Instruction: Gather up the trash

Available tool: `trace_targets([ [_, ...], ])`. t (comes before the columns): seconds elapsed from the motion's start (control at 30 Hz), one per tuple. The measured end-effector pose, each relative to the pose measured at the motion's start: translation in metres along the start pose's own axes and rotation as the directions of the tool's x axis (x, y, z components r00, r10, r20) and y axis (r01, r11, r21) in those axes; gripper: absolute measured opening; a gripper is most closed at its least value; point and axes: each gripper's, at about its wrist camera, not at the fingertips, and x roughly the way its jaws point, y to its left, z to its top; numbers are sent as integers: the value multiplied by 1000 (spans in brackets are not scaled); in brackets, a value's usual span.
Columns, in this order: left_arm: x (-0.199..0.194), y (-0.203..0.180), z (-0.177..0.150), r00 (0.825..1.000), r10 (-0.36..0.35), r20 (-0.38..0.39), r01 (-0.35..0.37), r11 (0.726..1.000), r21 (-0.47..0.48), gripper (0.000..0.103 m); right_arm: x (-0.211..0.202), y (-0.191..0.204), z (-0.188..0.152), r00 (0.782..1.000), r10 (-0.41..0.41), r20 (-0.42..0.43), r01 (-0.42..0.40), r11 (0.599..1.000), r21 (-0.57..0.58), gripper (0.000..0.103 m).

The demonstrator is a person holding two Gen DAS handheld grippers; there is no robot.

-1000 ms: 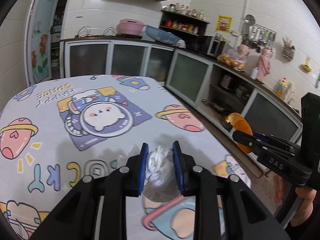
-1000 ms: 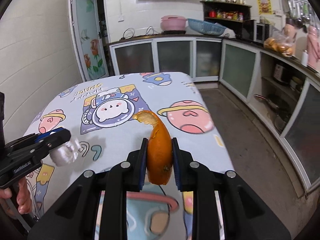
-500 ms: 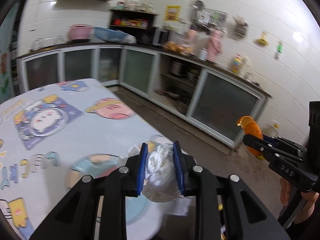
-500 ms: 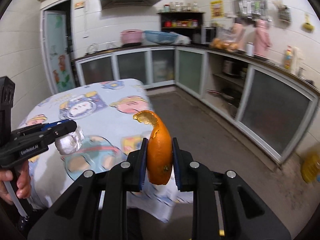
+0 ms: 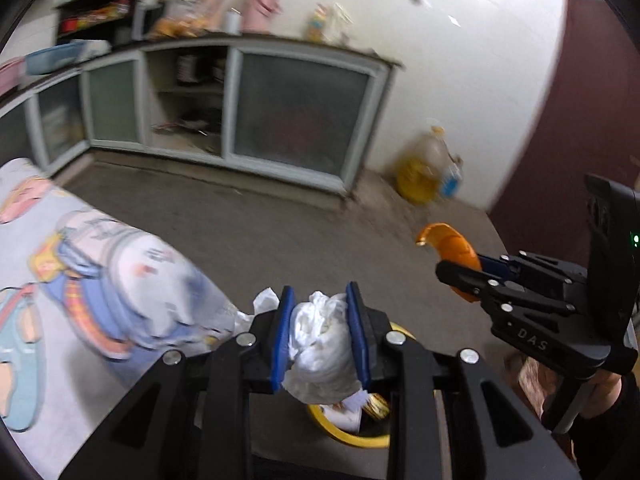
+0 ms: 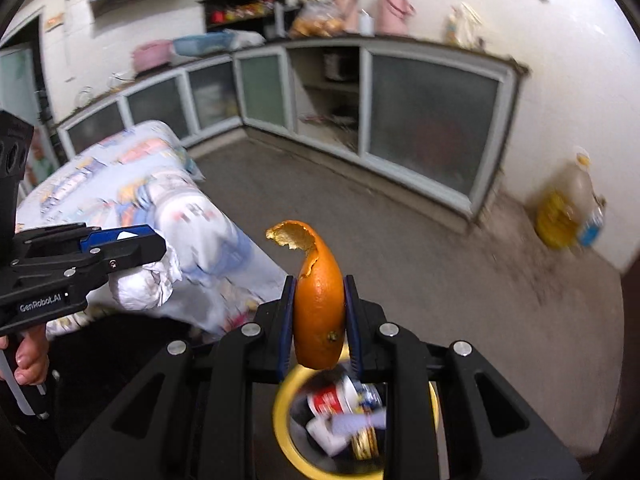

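I am carrying both pieces of trash at once so that one trip serves: my left gripper (image 5: 322, 334) is pinching the crumpled white tissue (image 5: 320, 344) and my right gripper (image 6: 319, 322) is pinching the orange peel (image 6: 318, 304), both now hanging just above the yellow-rimmed bin (image 6: 282, 412) on the near floor. A second ago both were over the cartoon tablecloth (image 5: 80, 280); now that is sliding off to my left and the bin, already holding rubbish, is coming into view beneath.

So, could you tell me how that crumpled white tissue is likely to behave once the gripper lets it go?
The tissue looks soft and crushed between the left gripper pads, so it probably springs back slightly. It seems light, so it may drift rather than drop straight into the bin.
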Motion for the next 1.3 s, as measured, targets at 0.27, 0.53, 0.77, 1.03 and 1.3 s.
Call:
trace_targets([
  [0.27,71,-41,-21,985,-35,-171,51,994,94,24,33,-43,-68,988,-68,-140,82,992,95,22],
  [0.53,124,-49,-39,952,-46,-303,73,994,76,24,80,-52,-119,951,-87,-298,129,984,126,22],
  [0.77,148,-59,-55,931,-42,-362,81,992,94,28,100,-59,-141,920,-111,-377,172,976,131,23],
  [1.03,144,-54,-55,936,-22,-351,46,997,61,80,109,-74,-162,887,-143,-440,231,961,153,54],
  [1.3,132,-32,-50,935,-102,-338,75,993,-92,94,93,-71,-156,877,-226,-424,308,942,135,73],
])
